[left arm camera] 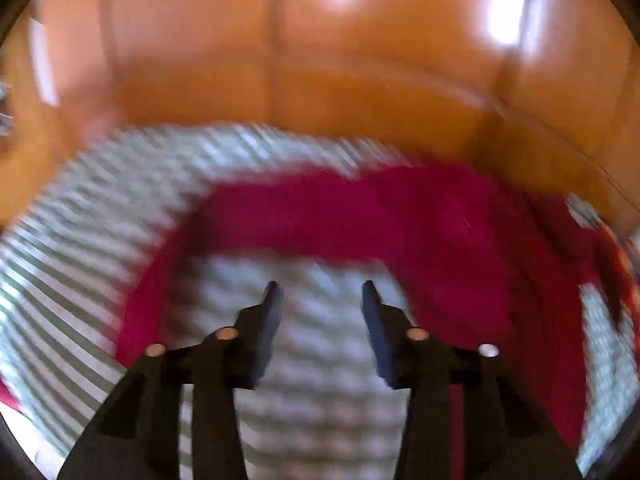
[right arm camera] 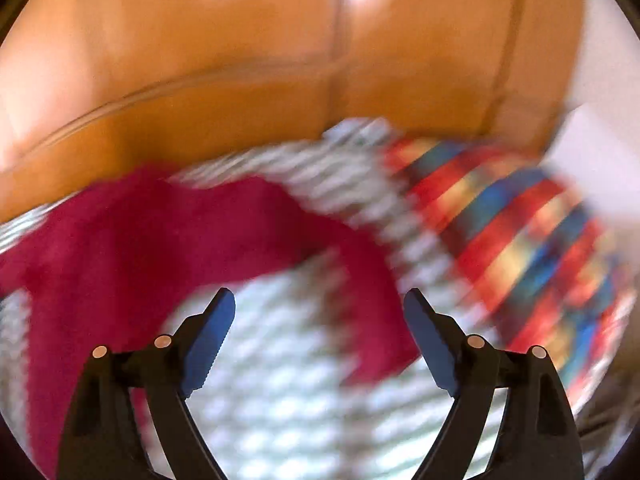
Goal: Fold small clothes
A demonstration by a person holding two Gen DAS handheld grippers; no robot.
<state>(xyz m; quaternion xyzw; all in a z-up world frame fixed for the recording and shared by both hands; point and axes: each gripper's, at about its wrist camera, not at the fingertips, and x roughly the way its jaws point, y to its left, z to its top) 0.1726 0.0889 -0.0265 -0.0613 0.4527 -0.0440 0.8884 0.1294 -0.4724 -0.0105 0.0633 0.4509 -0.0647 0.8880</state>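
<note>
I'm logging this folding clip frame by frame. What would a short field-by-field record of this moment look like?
surface: striped green-and-white cloth
garment: red garment, spread on the cloth, apparently unfolded
other item: multicoloured striped fabric, on the right
backdrop: orange wooden panelling
left gripper: open, holding nothing
right gripper: open wide, holding nothing
image quality: both views motion-blurred
</note>
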